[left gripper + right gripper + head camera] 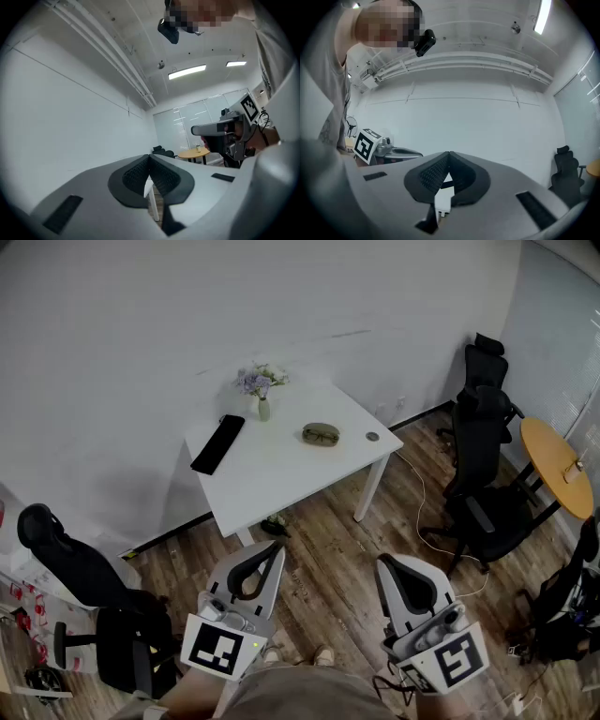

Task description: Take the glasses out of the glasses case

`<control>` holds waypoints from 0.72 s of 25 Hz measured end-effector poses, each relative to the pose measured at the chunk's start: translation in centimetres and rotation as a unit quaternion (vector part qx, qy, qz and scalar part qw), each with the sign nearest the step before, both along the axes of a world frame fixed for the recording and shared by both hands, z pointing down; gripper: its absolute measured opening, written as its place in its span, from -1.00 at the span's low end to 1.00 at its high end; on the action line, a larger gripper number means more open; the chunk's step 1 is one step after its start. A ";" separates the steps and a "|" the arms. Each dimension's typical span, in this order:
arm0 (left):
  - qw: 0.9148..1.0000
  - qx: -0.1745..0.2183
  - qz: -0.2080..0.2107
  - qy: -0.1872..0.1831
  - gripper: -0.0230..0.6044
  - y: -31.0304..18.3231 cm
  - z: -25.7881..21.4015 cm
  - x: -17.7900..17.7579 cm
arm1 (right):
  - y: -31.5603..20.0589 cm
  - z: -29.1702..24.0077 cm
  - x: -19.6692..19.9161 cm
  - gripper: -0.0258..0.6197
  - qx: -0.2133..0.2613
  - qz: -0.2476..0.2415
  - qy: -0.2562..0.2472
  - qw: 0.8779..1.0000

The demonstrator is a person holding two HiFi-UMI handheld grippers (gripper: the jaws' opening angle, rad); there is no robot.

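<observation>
Jaws of the left hand-held gripper point(149, 157) are seen closed tip to tip, with nothing caught between them. Same is noted for the right hand-held gripper point(449, 153): pads brought together, nothing held. Both are held level and low in front of the person, over the wooden floor point(337, 549), well apart from the desk point(281, 479).

On the desk, the likely glasses case point(321, 434), an oval olive-brown thing, is seen right of the middle. It looks shut, as far as can be told at this range. No glasses are seen outside it. A black oblong object point(217, 443) is laid toward the desk's left edge. A small vase of flowers point(261, 395) is stood at the back. A small round item point(372, 437) is placed near the right corner; what it is cannot be told. Black office chairs point(478, 427) and a round wooden table point(556, 465) are seen off to the right.

Task is judged not started: the case is untouched and out of reach. All steps are left. The desk is to be approached, the case steadied and opened, and the glasses lifted out.
</observation>
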State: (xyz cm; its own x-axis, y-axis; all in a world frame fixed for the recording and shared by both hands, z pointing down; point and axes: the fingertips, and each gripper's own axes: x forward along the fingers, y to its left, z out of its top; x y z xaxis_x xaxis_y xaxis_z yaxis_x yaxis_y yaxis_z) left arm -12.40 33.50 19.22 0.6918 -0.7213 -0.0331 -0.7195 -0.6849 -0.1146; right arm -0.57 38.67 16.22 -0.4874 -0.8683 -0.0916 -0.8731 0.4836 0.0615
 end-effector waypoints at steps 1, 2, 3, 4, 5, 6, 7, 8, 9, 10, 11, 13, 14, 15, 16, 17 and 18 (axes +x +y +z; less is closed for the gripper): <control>1.000 0.000 -0.001 -0.001 -0.87 0.0 0.1 0.5 | -0.1 0.1 0.5 -0.83 -0.002 -0.002 -0.004 1.000; 1.000 0.000 -0.001 -0.003 -0.87 0.0 0.1 0.9 | -0.1 0.3 1.0 -0.83 -0.003 -0.003 -0.007 1.000; 1.000 0.000 -0.001 -0.004 -0.88 0.0 0.2 1.4 | -0.2 0.5 1.4 -0.83 -0.006 -0.004 -0.009 1.000; 1.000 0.000 -0.001 -0.005 -0.87 0.0 0.2 1.9 | -0.2 0.6 1.8 -0.83 -0.008 -0.005 -0.009 1.000; 1.000 0.000 -0.001 -0.006 -0.87 0.0 0.3 2.3 | -0.3 0.8 2.2 -0.83 -0.011 -0.006 -0.010 1.000; 1.000 -0.001 -0.002 -0.006 -0.87 -0.1 0.3 2.6 | -0.3 0.9 2.5 -0.83 -0.012 -0.008 -0.011 1.000; 1.000 -0.001 -0.002 -0.007 -0.87 -0.1 0.4 3.0 | -0.4 1.0 2.8 -0.83 -0.013 -0.009 -0.012 1.000; 1.000 -0.002 -0.003 -0.008 -0.87 -0.2 0.4 3.4 | -0.5 1.0 3.2 -0.83 -0.013 -0.011 -0.013 1.000; 1.000 -0.002 -0.004 -0.009 -0.87 -0.3 0.5 3.8 | -0.7 1.1 3.5 -0.83 -0.013 -0.012 -0.012 1.000; 1.000 -0.003 -0.005 -0.010 -0.87 -0.4 0.5 4.1 | -0.8 1.1 3.9 -0.83 -0.012 -0.014 -0.012 1.000; 1.000 -0.003 -0.007 -0.011 -0.87 -0.5 0.5 4.5 | -0.9 1.0 4.3 -0.83 -0.010 -0.016 -0.011 1.000; 1.000 -0.004 -0.010 -0.013 -0.87 -0.5 0.5 5.3 | -0.9 0.9 5.1 -0.83 -0.008 -0.019 -0.013 1.000; 1.000 -0.004 -0.011 -0.015 -0.87 -0.6 0.5 5.7 | -1.0 1.0 5.5 -0.83 -0.009 -0.019 -0.013 1.000; 1.000 -0.005 -0.012 -0.016 -0.87 -0.5 0.6 6.1 | -0.9 1.2 6.0 -0.83 -0.010 -0.020 -0.013 1.000; 1.000 -0.006 -0.013 -0.018 -0.87 -0.5 0.6 6.4 | -0.9 1.3 6.4 -0.83 -0.011 -0.022 -0.015 1.000; 1.000 -0.008 -0.014 -0.019 -0.87 -0.5 0.8 6.7 | -0.9 1.4 6.7 -0.83 -0.010 -0.024 -0.019 1.000; 1.000 -0.009 -0.014 -0.020 -0.87 -0.5 0.9 7.0 | -0.9 1.4 7.1 -0.83 -0.006 -0.021 -0.023 0.999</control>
State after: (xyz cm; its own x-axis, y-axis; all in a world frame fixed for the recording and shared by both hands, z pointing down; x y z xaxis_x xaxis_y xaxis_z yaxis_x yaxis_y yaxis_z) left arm -5.37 33.00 20.13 0.6726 -0.7400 0.0075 -0.7329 -0.6675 -0.1317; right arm 6.56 37.81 17.60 -0.5187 -0.8485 -0.1050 -0.8540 0.5201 0.0155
